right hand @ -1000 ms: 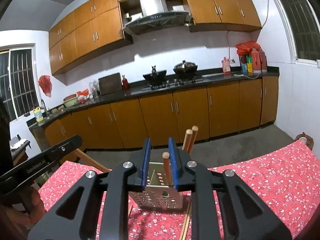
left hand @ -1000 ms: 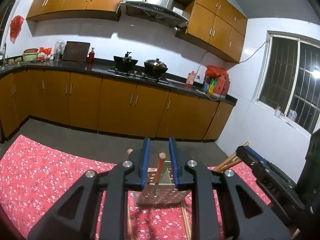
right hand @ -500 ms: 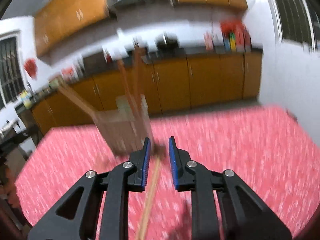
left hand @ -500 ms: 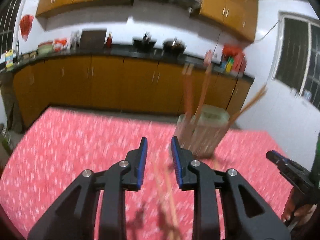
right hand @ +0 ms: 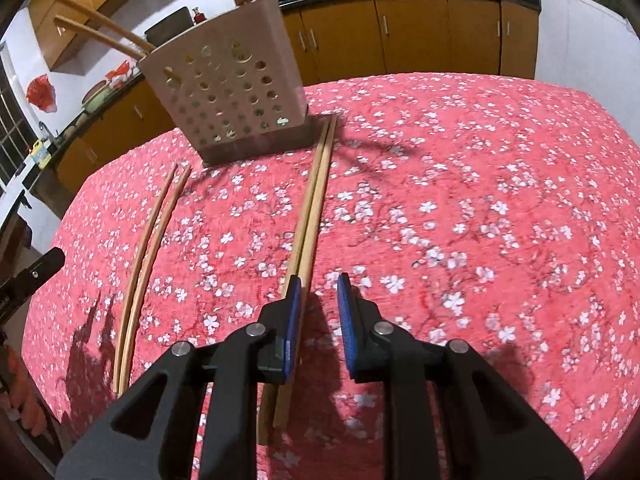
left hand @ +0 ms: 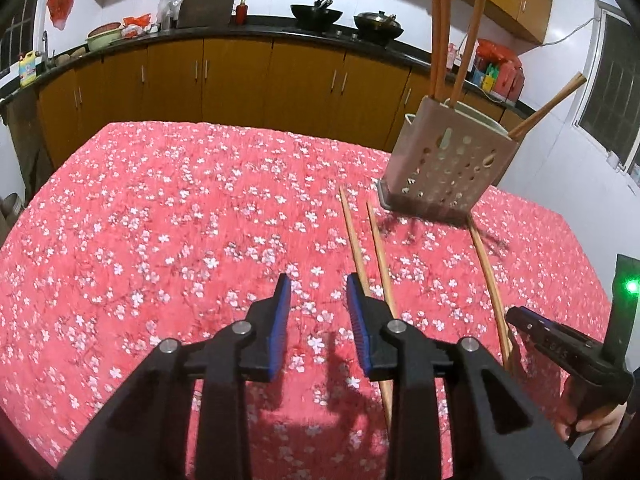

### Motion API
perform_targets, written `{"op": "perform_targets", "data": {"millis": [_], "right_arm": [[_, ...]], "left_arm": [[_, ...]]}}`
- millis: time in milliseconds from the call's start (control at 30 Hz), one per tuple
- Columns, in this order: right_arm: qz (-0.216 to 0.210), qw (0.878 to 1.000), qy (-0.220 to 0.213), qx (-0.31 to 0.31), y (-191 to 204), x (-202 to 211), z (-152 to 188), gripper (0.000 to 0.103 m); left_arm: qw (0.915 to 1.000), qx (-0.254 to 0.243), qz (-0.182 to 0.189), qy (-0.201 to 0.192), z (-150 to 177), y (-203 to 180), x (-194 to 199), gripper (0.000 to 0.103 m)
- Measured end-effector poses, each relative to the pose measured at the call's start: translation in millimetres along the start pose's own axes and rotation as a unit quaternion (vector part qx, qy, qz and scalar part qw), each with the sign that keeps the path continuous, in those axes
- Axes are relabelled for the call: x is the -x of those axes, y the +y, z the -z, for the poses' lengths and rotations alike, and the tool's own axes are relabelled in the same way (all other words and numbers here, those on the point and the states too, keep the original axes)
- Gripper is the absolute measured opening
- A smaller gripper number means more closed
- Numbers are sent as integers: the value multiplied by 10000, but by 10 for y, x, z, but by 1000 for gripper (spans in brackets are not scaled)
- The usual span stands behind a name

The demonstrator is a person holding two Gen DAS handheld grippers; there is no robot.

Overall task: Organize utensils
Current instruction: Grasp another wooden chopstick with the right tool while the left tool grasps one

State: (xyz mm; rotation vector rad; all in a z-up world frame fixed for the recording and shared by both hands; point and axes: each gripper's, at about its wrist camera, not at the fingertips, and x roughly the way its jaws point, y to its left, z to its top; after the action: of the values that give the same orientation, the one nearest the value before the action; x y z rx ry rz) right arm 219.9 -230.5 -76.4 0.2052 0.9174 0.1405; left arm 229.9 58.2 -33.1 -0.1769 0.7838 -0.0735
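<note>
A perforated beige utensil holder [left hand: 446, 168] stands on the red floral tablecloth [left hand: 160, 220] with several wooden chopsticks [left hand: 440, 32] upright in it. It also shows in the right wrist view [right hand: 232, 92]. A pair of chopsticks [left hand: 370, 256] lies on the cloth just right of my open, empty left gripper [left hand: 316, 292]. Another pair [right hand: 314, 208] lies under the left finger of my open, empty right gripper [right hand: 318, 292]. The other pair [right hand: 150, 248] lies to its left.
The right gripper's body [left hand: 560, 344] shows at the left wrist view's right edge, beside a chopstick pair [left hand: 490, 280]. Kitchen cabinets [left hand: 240, 72] and a countertop with pots stand behind the table. The table's far edge lies behind the holder.
Both grippers let go of the chopsticks in the holder, pulled back and tilted down over the tablecloth. Both now stand open above the loose chopsticks.
</note>
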Motion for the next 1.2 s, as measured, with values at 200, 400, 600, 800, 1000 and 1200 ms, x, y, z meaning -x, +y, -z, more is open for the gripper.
{"op": "perform_targets", "data": {"millis": [200,400,600,800,1000,1200], "right_arm": [[234,9993,-62,279,65,-32,-5,19],[517,9976,-159,431,65,-31,1,18],[497,9969,-119,594,94,-65,29,17],[939,9952,-187,208,-166,-33,-21,8],[1054,9936,-207,-348,-472,26,-49,8],[1073,9936,-232,-257,-445,18,-34,8]], "left_arm": [[9999,-3,54,123,29,-43,-76,30],[9996,4,163,252,72,-93,-157,30],[9985,28,374,404,119,-145,-239,30],[9973,-19,505,537,175,-185,-301,28],[9959,-218,549,690,243,-283,-372,22],[9945,-447,332,890,338,-368,-482,14]]}}
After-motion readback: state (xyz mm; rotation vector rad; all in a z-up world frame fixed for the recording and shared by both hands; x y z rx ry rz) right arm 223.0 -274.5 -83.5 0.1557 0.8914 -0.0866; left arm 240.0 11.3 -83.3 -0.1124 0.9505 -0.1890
